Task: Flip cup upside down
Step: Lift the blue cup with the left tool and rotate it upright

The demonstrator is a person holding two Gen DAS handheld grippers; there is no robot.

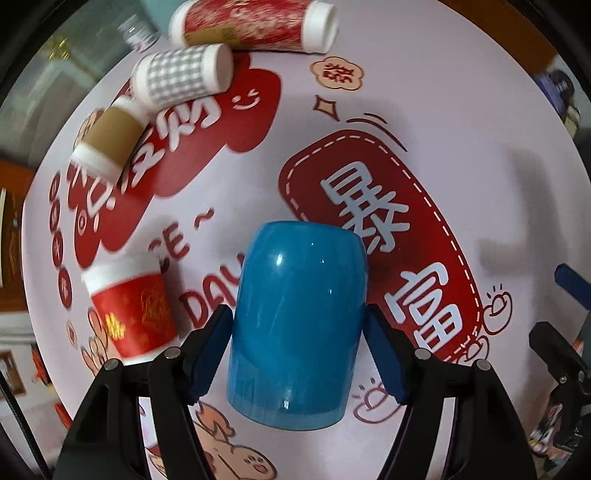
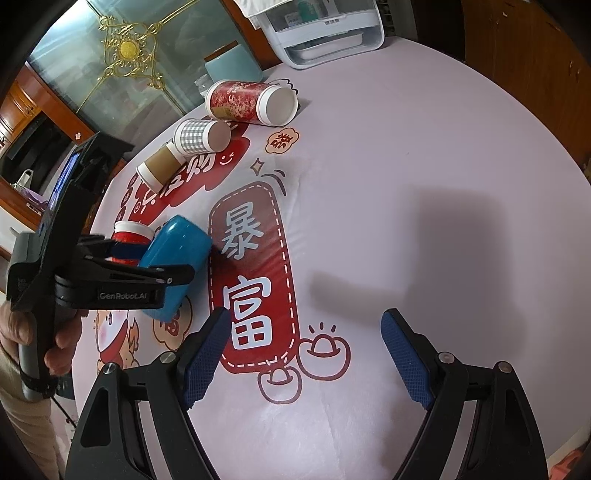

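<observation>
A glossy blue cup is held between the blue pads of my left gripper, which is shut on its sides. The cup's closed base points away from the camera and its rim toward it. In the right wrist view the blue cup is tilted above the table in the left gripper. My right gripper is open and empty over the printed tablecloth, to the right of the cup.
A red paper cup stands left of the blue cup. A brown cup, a checked cup and a long red cup lie on their sides at the far left. A white appliance sits at the table's far edge.
</observation>
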